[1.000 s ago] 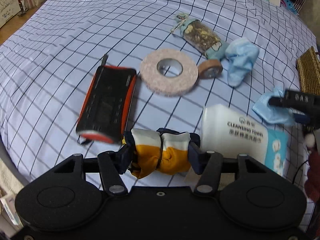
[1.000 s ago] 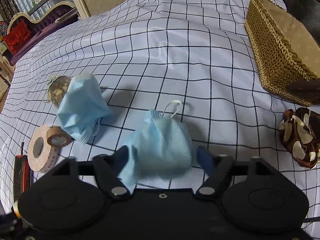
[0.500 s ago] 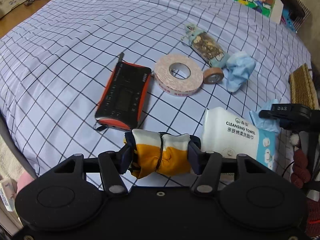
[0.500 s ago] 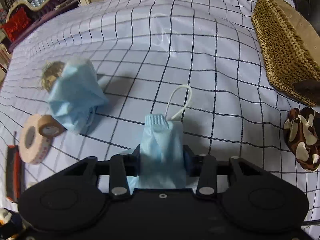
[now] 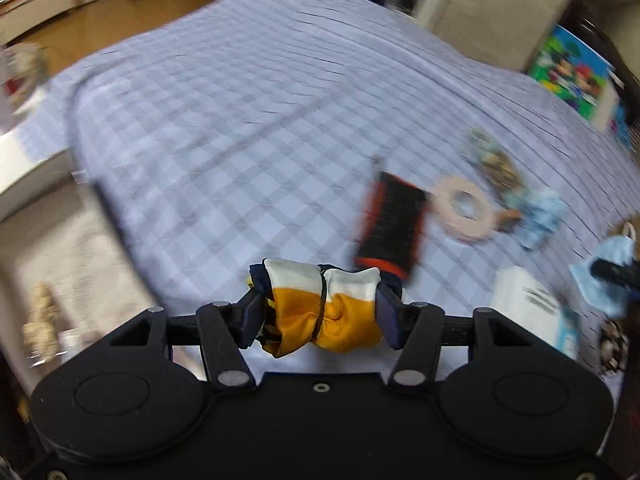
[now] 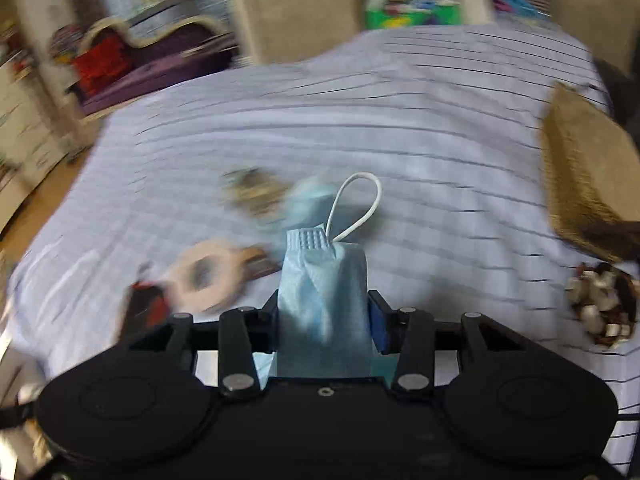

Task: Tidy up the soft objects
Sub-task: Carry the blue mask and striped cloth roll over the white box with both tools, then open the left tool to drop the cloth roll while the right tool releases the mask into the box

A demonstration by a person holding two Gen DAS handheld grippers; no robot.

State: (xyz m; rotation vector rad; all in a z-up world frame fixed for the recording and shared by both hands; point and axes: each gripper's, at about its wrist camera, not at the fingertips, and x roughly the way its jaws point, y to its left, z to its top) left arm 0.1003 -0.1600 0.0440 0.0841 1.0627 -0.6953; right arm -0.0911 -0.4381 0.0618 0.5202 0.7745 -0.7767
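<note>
I am carrying two soft things at once, both lifted above the checked bedsheet [image 5: 224, 128]. My left gripper [image 5: 320, 308] is clenched on a yellow-and-white cloth bundle [image 5: 324, 304], squeezed between the jaws. My right gripper [image 6: 324, 316] is grasping a blue face mask [image 6: 324, 296], its ear loop [image 6: 356, 204] sticking up. Both views are blurring, so I judge this the transport step. Next, I think, is swinging each load toward the woven basket [image 6: 580, 176] at the far right (a likely home for soft goods) and letting go over its opening. A second mask [image 5: 540, 216], two tape rolls [image 5: 464, 208] and a black-and-red gadget [image 5: 392, 224] are lying on the sheet.
</note>
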